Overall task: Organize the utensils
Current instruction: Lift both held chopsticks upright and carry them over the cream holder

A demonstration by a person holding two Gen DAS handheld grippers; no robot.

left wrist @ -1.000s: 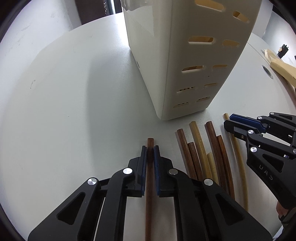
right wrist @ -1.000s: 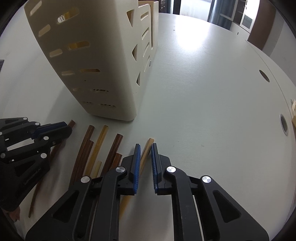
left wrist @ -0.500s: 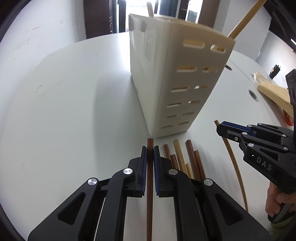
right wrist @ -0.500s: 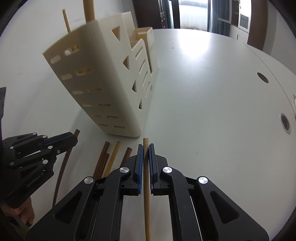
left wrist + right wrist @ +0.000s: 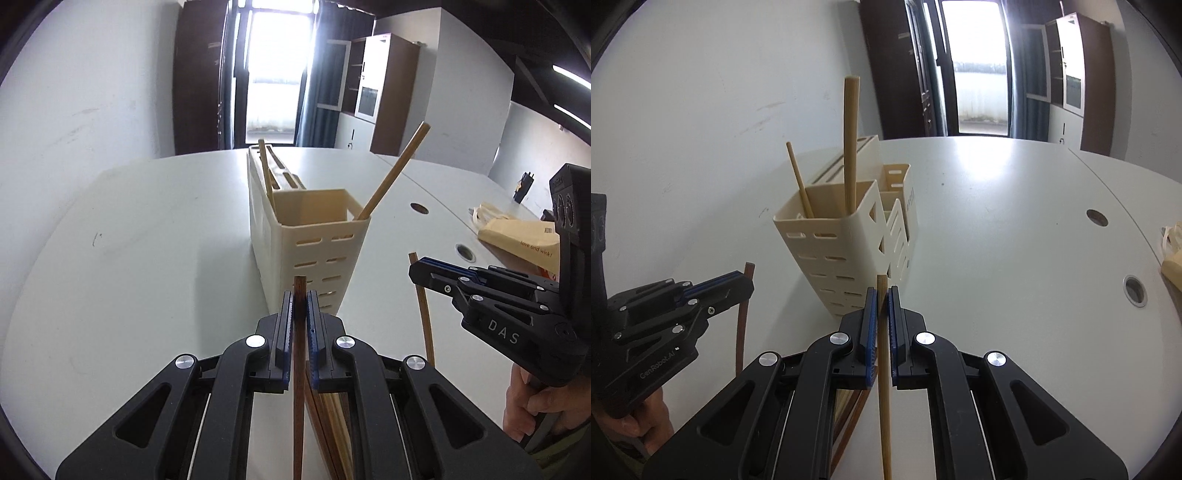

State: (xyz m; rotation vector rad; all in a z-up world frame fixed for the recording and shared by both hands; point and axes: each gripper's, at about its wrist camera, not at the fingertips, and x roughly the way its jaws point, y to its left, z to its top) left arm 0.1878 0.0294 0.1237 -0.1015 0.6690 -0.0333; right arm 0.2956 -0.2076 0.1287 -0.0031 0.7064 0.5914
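Dark chopstick: clamped between the blue pads of the left gripper; its tip stands just past the pad ends, and its shaft runs back under the gripper body to the bottom of the left wrist view. Held clear of the table.
Pale chopstick: clamped the same way in the right gripper, tip just past the pads, shaft running back below the body.
Left gripper, state: jaws together on the dark chopstick.
Right gripper, state: jaws together on the pale chopstick.
Grippers, relative: side by side, each showing at the edge of the other's view; a hand grips the right one's handle.
Loose chopsticks: a bunch of brown and pale sticks lies on the table below and behind the left gripper, partly hidden by it.
Utensil holder: cream plastic, slotted walls, upright on the table just beyond both chopstick tips. Its near compartment is open at the top.
Holder contents: two pale sticks, a thick one nearly upright at the right corner and a thin one leaning left. Compartments behind it: contents cannot be made out.
Table: white, rounded edge, with cable holes on the right side.
Paper bag: tan, lying at the table's far right.
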